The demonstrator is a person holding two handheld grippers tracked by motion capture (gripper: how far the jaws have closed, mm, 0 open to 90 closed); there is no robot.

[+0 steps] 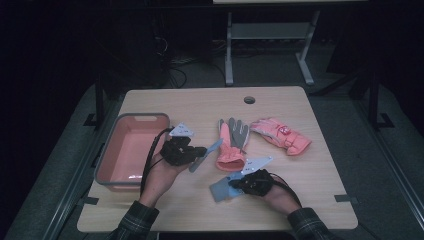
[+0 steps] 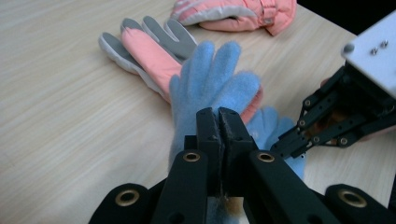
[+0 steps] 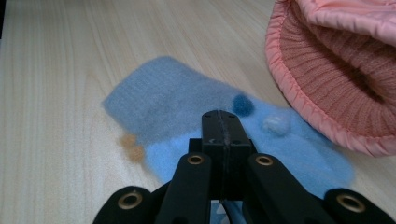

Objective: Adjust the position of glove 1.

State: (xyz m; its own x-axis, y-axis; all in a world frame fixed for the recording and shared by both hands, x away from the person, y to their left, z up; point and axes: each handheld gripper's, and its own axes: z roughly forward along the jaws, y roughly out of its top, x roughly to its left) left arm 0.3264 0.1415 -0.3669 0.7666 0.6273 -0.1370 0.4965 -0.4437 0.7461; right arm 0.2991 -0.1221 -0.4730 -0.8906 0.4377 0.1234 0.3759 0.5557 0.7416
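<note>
We see a pink bin [image 1: 131, 148] w/ grey rim at the tabletop [image 1: 200, 107] left edge. Two pink gloves lie mid-top: one palm-up w/ grey fingers [image 1: 233, 142], a padded one [image 1: 281, 135] just right of it, apart. Round hole [image 1: 249, 99] near the far edge.
</note>
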